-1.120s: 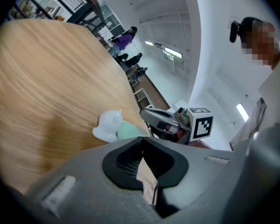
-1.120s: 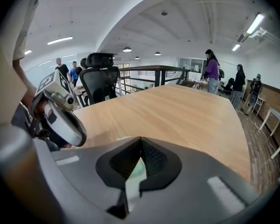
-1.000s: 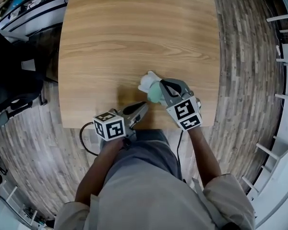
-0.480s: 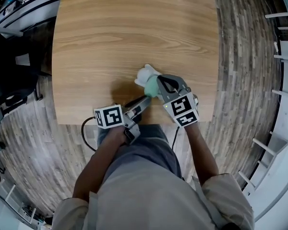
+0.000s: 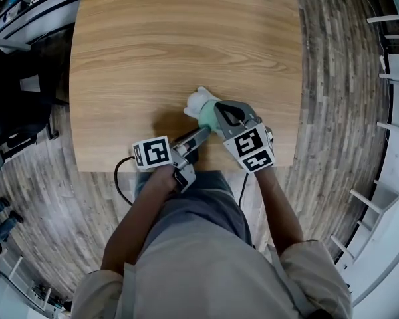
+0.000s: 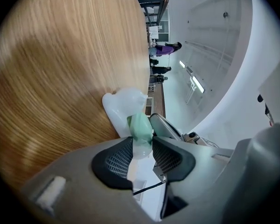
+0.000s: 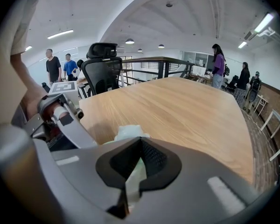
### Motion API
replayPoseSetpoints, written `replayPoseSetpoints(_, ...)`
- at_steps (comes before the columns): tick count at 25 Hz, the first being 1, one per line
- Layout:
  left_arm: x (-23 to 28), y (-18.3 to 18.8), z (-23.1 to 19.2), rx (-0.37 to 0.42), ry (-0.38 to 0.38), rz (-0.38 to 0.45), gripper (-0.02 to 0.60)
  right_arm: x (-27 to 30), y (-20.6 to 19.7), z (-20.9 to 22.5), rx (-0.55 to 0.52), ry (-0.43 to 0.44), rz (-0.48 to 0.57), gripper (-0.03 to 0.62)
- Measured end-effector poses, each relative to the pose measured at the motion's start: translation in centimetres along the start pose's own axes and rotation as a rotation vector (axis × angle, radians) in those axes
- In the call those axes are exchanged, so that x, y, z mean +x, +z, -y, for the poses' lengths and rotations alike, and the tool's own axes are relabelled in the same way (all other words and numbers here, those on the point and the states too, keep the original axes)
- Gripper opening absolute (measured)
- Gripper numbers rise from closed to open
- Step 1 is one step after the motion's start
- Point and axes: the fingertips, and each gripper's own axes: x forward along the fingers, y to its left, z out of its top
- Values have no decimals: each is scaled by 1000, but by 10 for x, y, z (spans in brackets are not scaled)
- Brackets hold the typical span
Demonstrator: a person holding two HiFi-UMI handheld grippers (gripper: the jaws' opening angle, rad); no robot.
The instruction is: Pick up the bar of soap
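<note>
Jaws of left gripper (image 5: 200,135) just opened; right gripper (image 5: 217,116) clamps bar of soap (image 5: 205,114), lengthwise pointing away leftward.

The head view looks steeply down on the table (image 5: 186,45) from above the person. The left hand-held gripper (image 5: 199,135) view is rolled sideways, low at the table's edge. The right hand-held gripper (image 5: 215,113) view looks across it. All three share the soap (image 5: 201,104), close up.

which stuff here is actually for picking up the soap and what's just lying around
For the job:
- bar of soap, green, in a pale wrapper
- right gripper, shut on it
- left gripper, jaws just been opening, soap's end between them, unpressed
- table under them

Just lying about:
- office chair
- people in the background
</note>
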Motion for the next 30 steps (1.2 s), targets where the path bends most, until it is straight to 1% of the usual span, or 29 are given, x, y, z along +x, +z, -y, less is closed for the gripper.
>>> replayPoseSetpoints(4,0,1,1,2,-7,-4,143,-1,7,-1,37,68,-15,2)
replayPoseSetpoints(6,1,2,1,8,-7,-6,143,0,9,7,31,64,-31,2)
replayPoseSetpoints(9,0,4,1,8,-8,2,143,9,3,18,-27,49,-123,2)
replayPoseSetpoints(11,-1,5,1,5,-11,7,143,16,-2,18,-30,65,-170,0)
replayPoseSetpoints(14,0,5,0,1,-19,13,144,20,2,14,36,111,-148,0)
replayPoseSetpoints(20,3,10,-4,-22,-25,48,150,26,1,13,86,105,-134,0)
replayPoseSetpoints(23,2,16,-3,-2,-10,55,161,27,2,12,139,138,-131,0)
replayPoseSetpoints(27,-4,28,-1,43,14,60,161,29,5,11,228,211,-116,0)
replayPoseSetpoints(30,-6,34,4,70,-1,61,160,29,7,8,264,249,-97,0)
